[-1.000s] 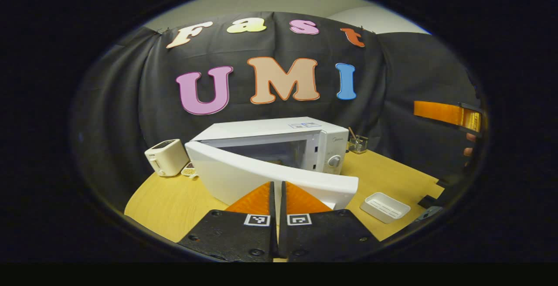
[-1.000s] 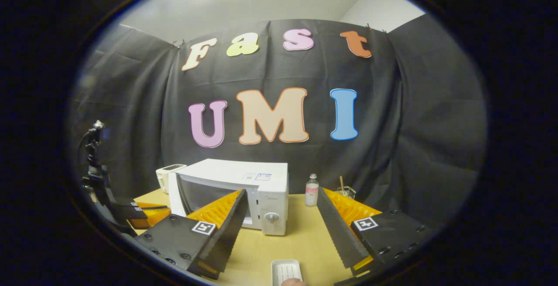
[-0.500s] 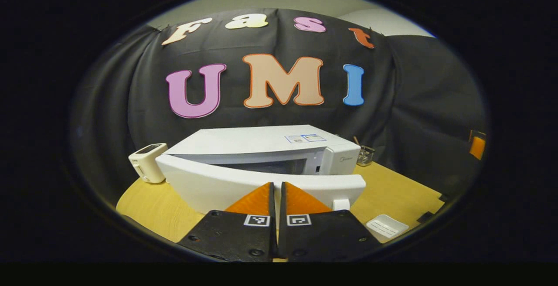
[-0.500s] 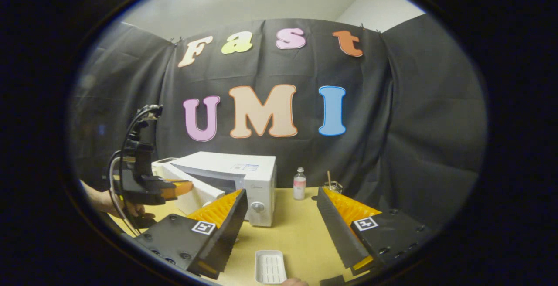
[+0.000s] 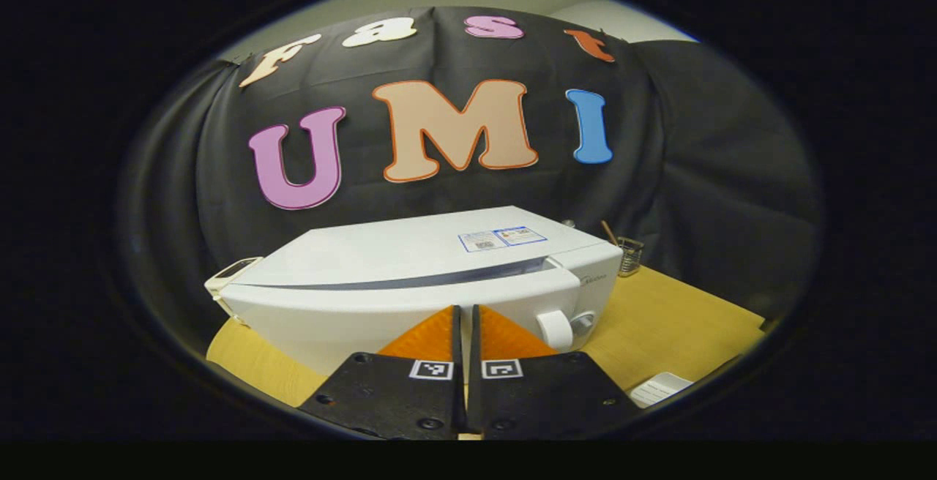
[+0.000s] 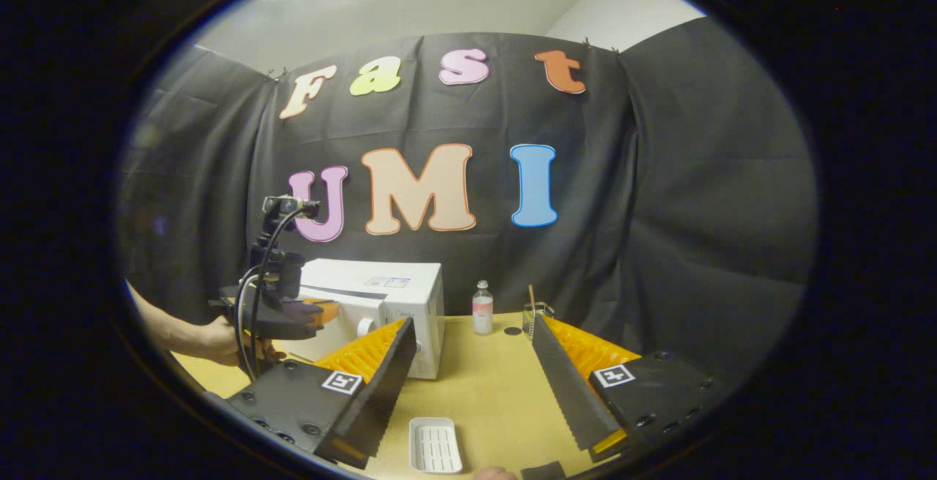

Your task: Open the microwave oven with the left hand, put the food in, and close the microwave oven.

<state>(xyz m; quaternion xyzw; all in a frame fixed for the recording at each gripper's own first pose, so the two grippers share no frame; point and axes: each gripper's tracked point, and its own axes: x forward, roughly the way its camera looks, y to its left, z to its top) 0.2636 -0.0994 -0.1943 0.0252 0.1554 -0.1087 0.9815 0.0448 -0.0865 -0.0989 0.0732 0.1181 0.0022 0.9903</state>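
The white microwave (image 5: 410,249) stands on the wooden table. Its door (image 5: 366,312) lies almost flush with the body, with a thin dark slit along its top edge. My left gripper (image 5: 465,309) is shut, with nothing between its fingers, and its tips are right at the door's front, left of the knob (image 5: 556,328). In the right gripper view the microwave (image 6: 399,291) is at the left, with the left gripper (image 6: 322,310) and a hand (image 6: 219,337) in front of it. My right gripper (image 6: 472,323) hangs open above the table, holding nothing.
A white ribbed tray (image 6: 435,443) lies on the table below my right gripper, also low right as the tray (image 5: 655,388). A small bottle (image 6: 482,308) and a glass holder (image 6: 538,313) stand right of the microwave. A toaster (image 5: 230,271) peeks out behind its left side.
The microwave door has swung from wide open to almost shut, with my shut left gripper moving in against it. My right gripper stayed open and drifted slightly right.
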